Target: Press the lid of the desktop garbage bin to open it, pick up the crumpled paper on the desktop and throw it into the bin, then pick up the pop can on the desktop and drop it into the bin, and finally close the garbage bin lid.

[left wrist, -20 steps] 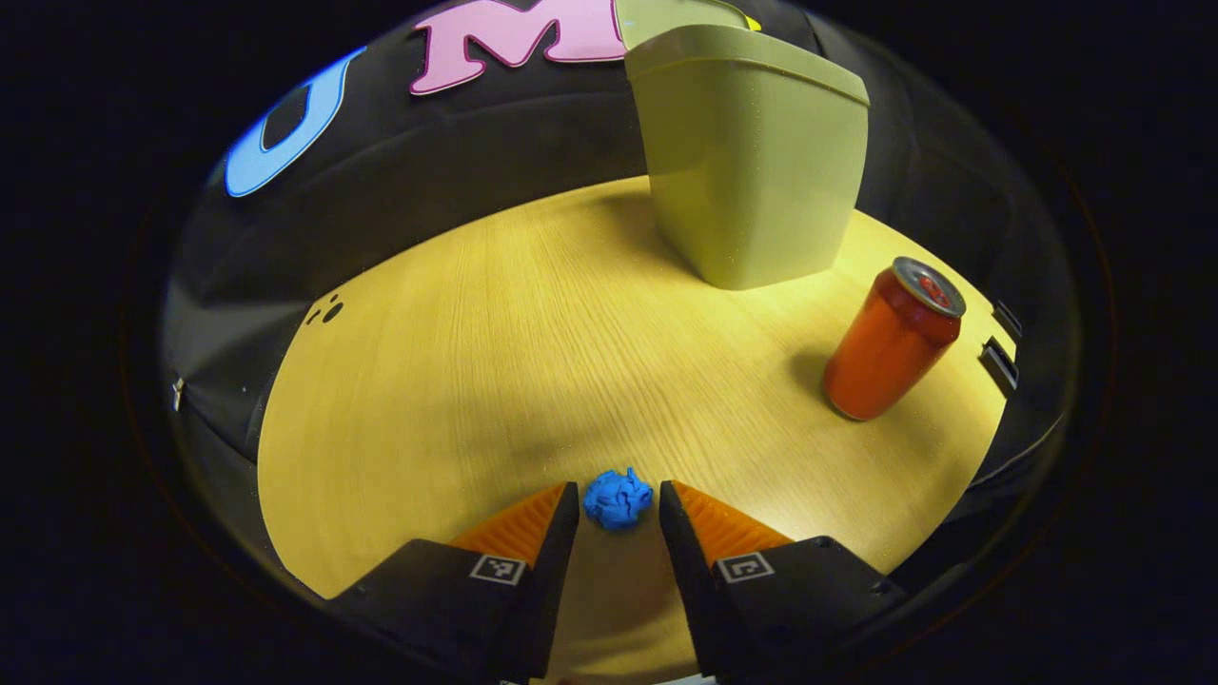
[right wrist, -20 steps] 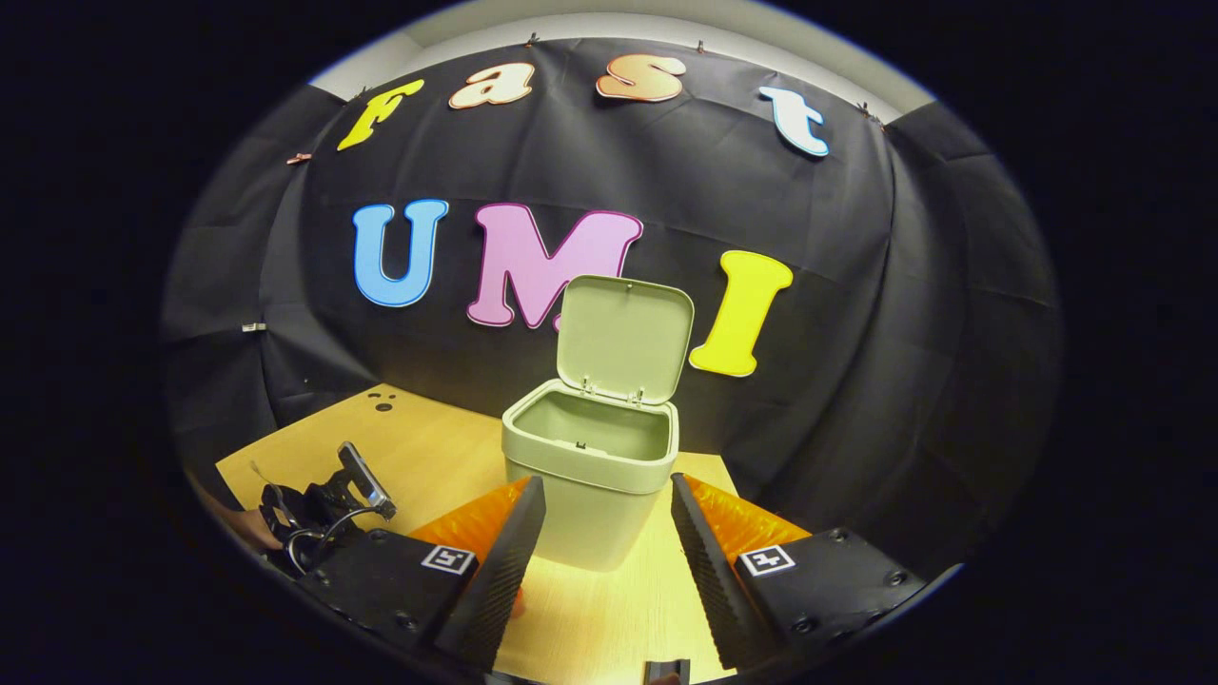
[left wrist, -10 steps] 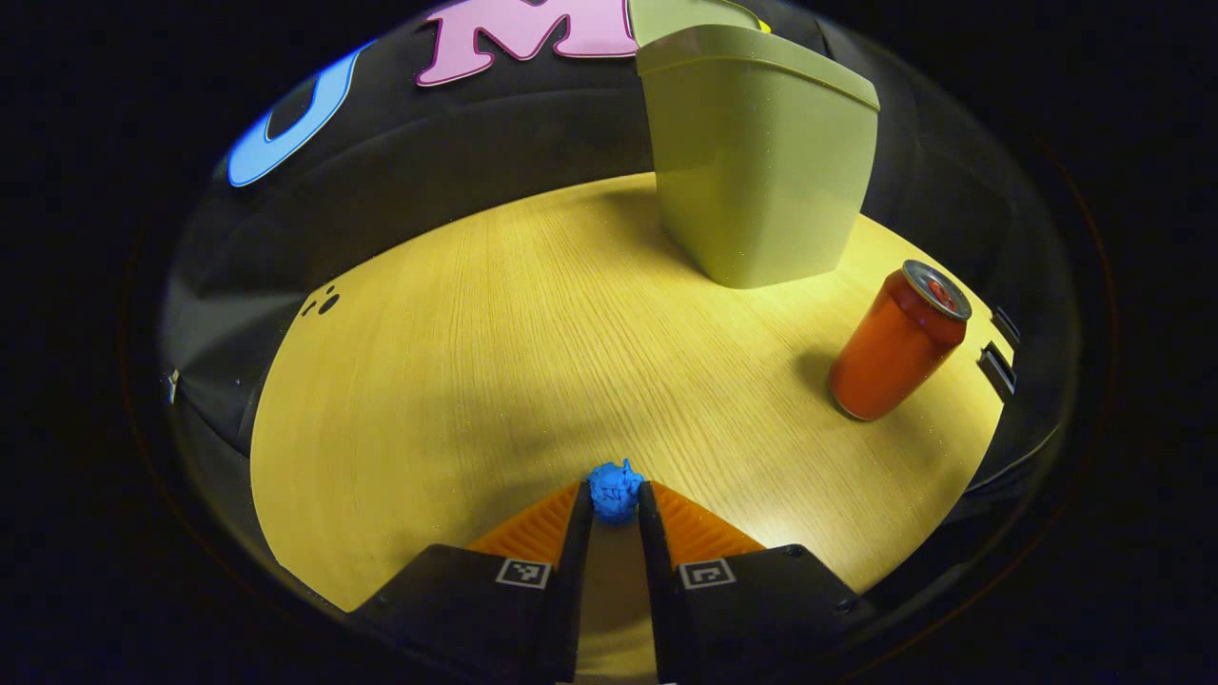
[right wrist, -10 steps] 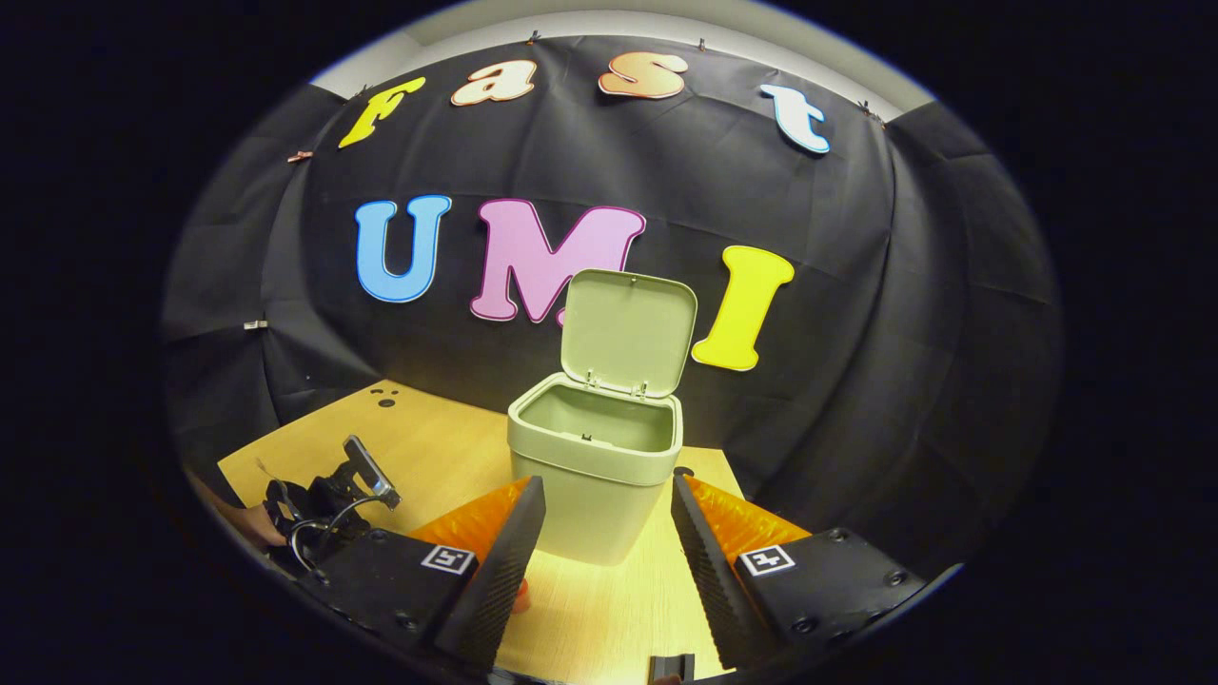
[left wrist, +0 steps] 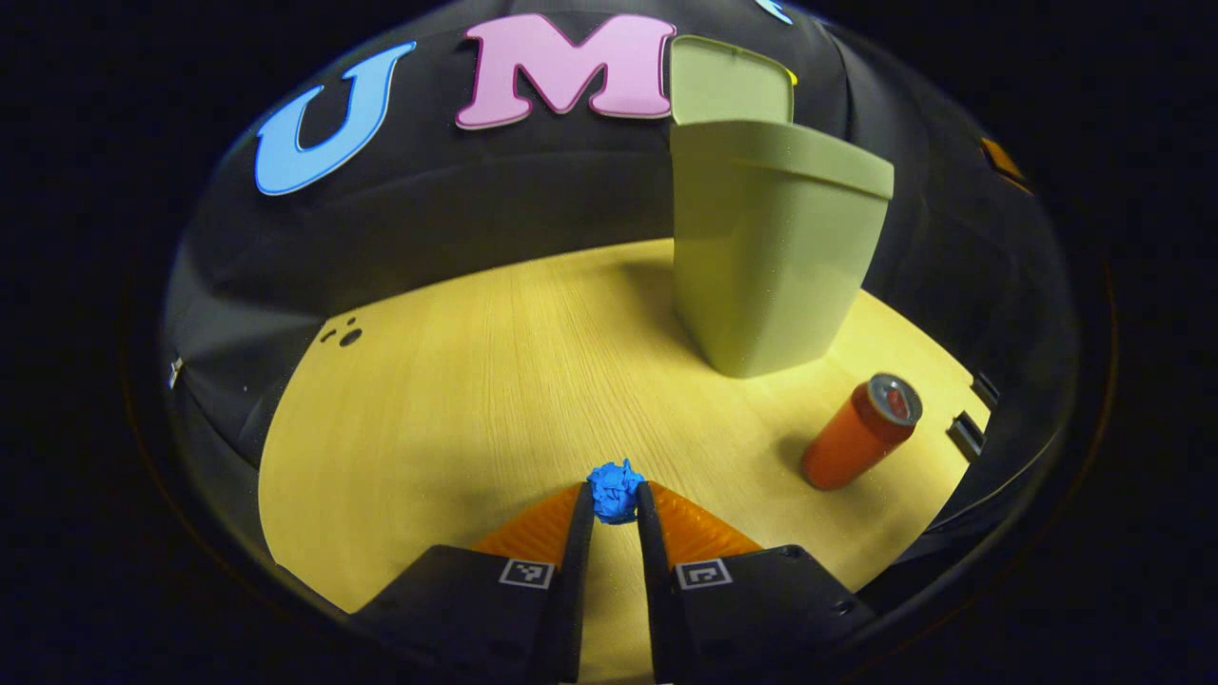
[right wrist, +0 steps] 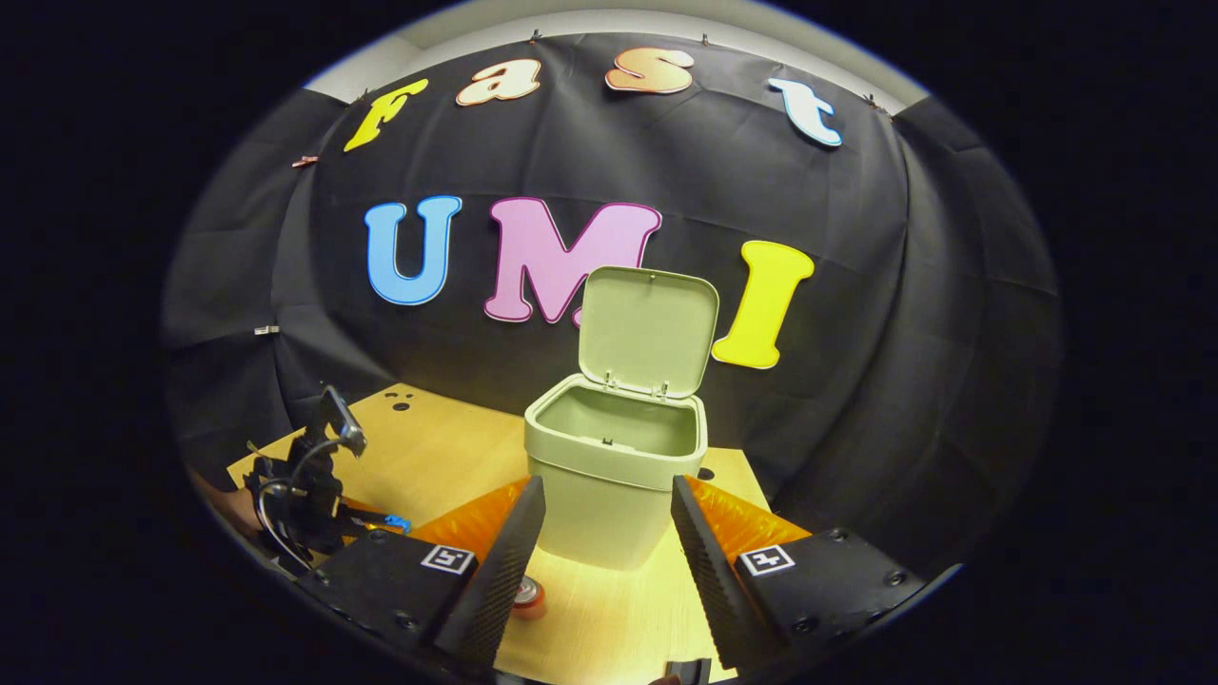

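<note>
- In the left gripper view, the left gripper [left wrist: 615, 495] has its two fingers drawn nearly together, both pressing on the blue crumpled paper [left wrist: 615, 491] pinched between their tips.
- The paper sits at the fingertips above the wooden table [left wrist: 476, 400]; whether it touches the wood I cannot tell.
- The green bin [left wrist: 771, 247] stands on the far right part of the table, close to the black cloth wall, its lid [left wrist: 731, 84] tipped up behind the rim.
- The orange can [left wrist: 859, 433] stands upright on the table, nearer than the bin and to its right, well apart from the paper.
- In the right gripper view, the right gripper [right wrist: 607, 499] hangs with its fingers spread wide and nothing between them.
- Beyond those fingers the bin [right wrist: 614, 476] shows its open mouth, the lid [right wrist: 649, 328] upright on its hinges at the back.
- The top of the can [right wrist: 528, 595] peeks out beside the right gripper's left finger.
- At the lower left of that view, the left gripper [right wrist: 381, 522] shows farther off with a bit of blue at its tip.
</note>
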`<move>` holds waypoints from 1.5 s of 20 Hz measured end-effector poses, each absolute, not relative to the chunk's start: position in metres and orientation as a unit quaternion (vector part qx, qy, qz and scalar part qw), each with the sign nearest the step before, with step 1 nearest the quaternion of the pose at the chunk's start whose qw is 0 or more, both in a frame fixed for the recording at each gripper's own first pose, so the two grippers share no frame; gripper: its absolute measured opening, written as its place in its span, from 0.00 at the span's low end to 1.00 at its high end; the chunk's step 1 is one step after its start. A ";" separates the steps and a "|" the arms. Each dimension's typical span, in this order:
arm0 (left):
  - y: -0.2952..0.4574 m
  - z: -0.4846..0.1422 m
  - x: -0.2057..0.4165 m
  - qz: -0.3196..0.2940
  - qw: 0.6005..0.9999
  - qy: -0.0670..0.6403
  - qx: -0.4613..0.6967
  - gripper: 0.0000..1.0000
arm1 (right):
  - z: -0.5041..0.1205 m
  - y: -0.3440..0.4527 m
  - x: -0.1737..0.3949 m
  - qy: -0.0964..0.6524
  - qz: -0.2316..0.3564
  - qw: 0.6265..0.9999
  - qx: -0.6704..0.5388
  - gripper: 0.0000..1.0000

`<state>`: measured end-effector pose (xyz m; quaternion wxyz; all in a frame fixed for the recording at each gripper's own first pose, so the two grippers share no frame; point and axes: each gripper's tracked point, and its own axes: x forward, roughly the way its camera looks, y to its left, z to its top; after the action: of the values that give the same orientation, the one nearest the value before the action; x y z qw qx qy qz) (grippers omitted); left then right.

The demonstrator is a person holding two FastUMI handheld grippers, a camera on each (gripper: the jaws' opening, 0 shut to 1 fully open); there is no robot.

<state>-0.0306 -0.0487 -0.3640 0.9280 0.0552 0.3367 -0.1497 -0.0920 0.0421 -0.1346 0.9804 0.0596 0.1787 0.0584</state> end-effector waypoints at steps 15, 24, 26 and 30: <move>-0.060 -0.153 0.022 -0.150 0.977 0.149 0.005 0.32 | -0.146 0.074 -0.086 0.179 0.108 0.974 0.083 0.85; -0.113 -0.065 0.060 -0.201 0.978 0.056 -0.015 0.31 | -0.151 0.066 -0.099 0.185 0.103 0.974 0.084 0.85; -0.130 -0.059 0.068 -0.217 0.975 0.047 -0.012 0.31 | -0.152 0.062 -0.103 0.187 0.096 0.974 0.083 0.86; -0.169 -0.055 0.084 -0.250 0.967 0.038 -0.004 0.27 | -0.150 0.053 -0.112 0.187 0.082 0.976 0.081 0.86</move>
<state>0.0840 -0.1686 -0.0550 0.9674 -0.0045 0.0380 -0.2504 -0.1118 0.0529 -0.1497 0.9756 0.0806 0.1872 0.0817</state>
